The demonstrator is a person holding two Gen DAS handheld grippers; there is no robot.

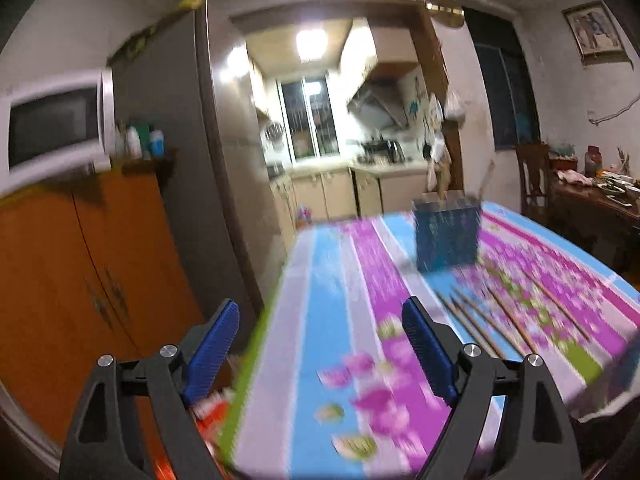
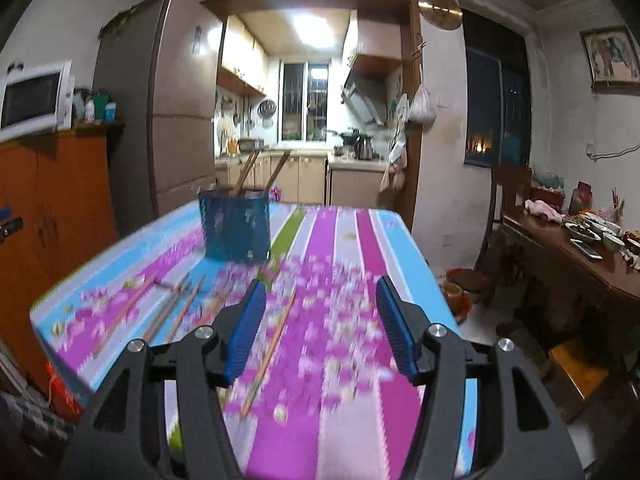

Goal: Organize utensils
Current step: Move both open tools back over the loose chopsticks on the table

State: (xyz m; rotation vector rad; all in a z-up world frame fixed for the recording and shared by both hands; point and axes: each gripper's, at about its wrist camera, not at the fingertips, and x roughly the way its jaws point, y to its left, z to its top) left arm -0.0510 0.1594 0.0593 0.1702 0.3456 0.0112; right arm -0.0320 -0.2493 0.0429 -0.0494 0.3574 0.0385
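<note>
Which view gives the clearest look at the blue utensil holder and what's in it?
The right wrist view. There the blue utensil holder stands sharp enough to show chopsticks sticking up out of it. In the left wrist view the holder is motion-blurred and its contents are hard to make out.

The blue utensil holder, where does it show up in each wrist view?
Left wrist: blue utensil holder right of centre, on the far part of the striped tablecloth.
Right wrist: it stands left of centre, chopsticks inside.
Shared landmark: the lit kitchen window.
</note>
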